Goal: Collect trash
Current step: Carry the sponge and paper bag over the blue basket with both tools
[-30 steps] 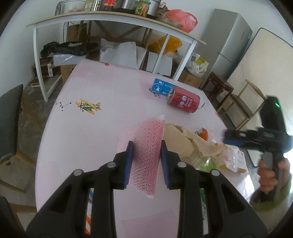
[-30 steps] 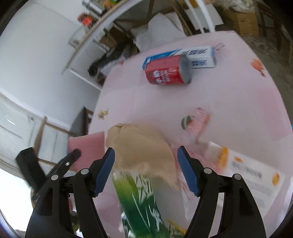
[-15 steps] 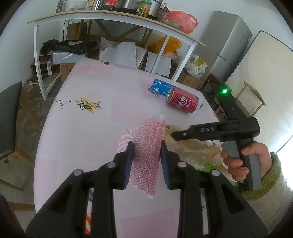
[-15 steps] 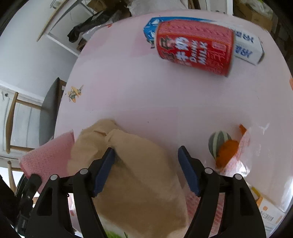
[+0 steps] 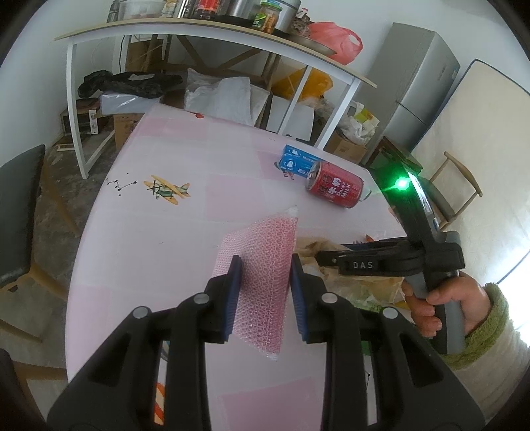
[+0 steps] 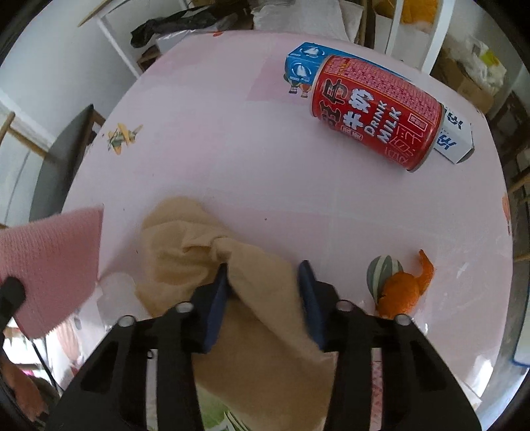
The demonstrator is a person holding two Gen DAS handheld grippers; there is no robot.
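My left gripper [image 5: 265, 281] is shut on a folded pink bubble wrap sheet [image 5: 265, 265] and holds it above the pink table [image 5: 165, 238]. The sheet also shows at the left of the right wrist view [image 6: 49, 262]. My right gripper [image 6: 265, 278] has closed partway, its jaws on either side of a crumpled tan paper napkin [image 6: 205, 252] on the table. A red milk can [image 6: 374, 112] lies on its side against a blue and white carton [image 6: 301, 63] further back. Both show in the left wrist view, can [image 5: 334, 189] and carton [image 5: 291, 162].
Orange peel [image 6: 404, 288] and a striped wrapper [image 6: 381, 268] lie right of the napkin. A green packet [image 6: 215, 414] and printed paper sit under it. Beyond the table stand a white shelf table [image 5: 215, 30], a fridge [image 5: 417, 83] and chairs [image 5: 20, 225].
My right gripper swung in over the table, came low over the tan napkin, and its jaws narrowed around it. My left gripper holds the bubble wrap in place.
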